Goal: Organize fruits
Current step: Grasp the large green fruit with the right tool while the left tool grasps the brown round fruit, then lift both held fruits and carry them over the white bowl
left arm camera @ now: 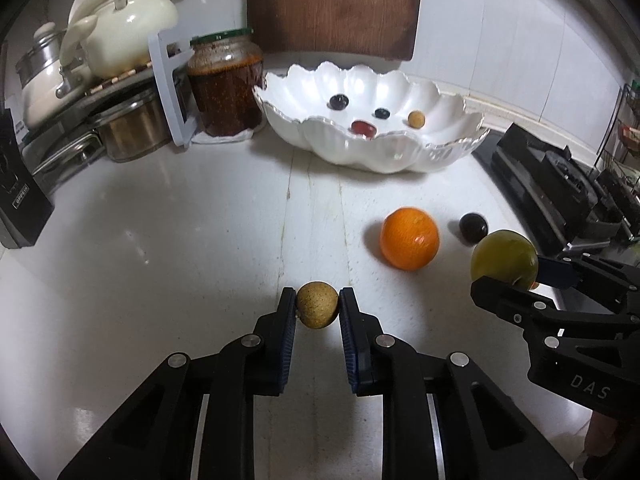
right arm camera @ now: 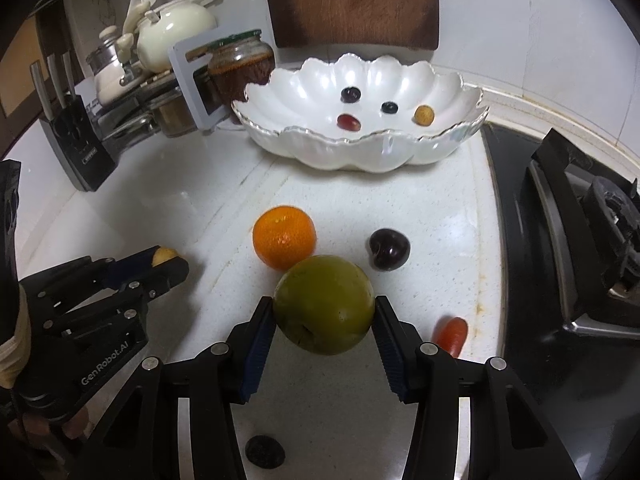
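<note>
My left gripper (left arm camera: 318, 308) is shut on a small tan round fruit (left arm camera: 317, 305) just above the white counter. In the right wrist view the same fruit (right arm camera: 165, 256) peeks out between that gripper's fingers. A large green fruit (right arm camera: 325, 304) sits between the pads of my right gripper (right arm camera: 325, 312), which is shut on it; it shows in the left wrist view too (left arm camera: 504, 258). An orange (right arm camera: 284, 237) and a dark plum (right arm camera: 389, 249) lie on the counter beyond. A white scalloped bowl (right arm camera: 448, 92) at the back holds several small fruits.
A small red fruit (right arm camera: 451, 334) lies right of my right gripper, a dark round spot (right arm camera: 265, 451) on the counter below it. A gas hob (right arm camera: 580, 240) fills the right side. A jar (left arm camera: 225, 84), pots (left arm camera: 128, 32), a knife block (right arm camera: 76, 144) and a wooden board (left arm camera: 334, 4) line the back.
</note>
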`<state>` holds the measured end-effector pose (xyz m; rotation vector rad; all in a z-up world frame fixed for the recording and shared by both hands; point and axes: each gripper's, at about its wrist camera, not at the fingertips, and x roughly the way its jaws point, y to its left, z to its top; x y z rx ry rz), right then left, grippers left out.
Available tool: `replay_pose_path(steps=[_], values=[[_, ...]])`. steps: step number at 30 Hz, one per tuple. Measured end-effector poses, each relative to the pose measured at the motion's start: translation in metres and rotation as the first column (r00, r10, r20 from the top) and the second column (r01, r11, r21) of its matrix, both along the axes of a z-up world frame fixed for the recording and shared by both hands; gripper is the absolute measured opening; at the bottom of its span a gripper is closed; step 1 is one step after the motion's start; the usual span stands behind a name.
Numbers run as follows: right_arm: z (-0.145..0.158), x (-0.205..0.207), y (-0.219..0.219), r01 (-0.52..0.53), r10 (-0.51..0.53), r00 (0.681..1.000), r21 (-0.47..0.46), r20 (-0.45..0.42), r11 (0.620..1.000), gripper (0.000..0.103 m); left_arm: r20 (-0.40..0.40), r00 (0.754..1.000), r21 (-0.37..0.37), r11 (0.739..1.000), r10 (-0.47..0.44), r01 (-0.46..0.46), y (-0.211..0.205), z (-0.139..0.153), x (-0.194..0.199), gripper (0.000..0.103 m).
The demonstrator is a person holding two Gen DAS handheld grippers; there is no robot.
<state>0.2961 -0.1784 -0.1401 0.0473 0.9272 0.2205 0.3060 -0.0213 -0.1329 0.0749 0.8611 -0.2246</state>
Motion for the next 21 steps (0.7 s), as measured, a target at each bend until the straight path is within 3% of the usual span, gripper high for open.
replay_pose_path(steps=[21], values=[[0.064, -0.01, -0.02, 0.051, -0.054, 0.981, 0.02, 0.184, 0.998, 0.05, 0.177, 0.984, -0.047, 0.999, -0.016, 0.025, -0.012, 0.067, -0.006, 0.022]])
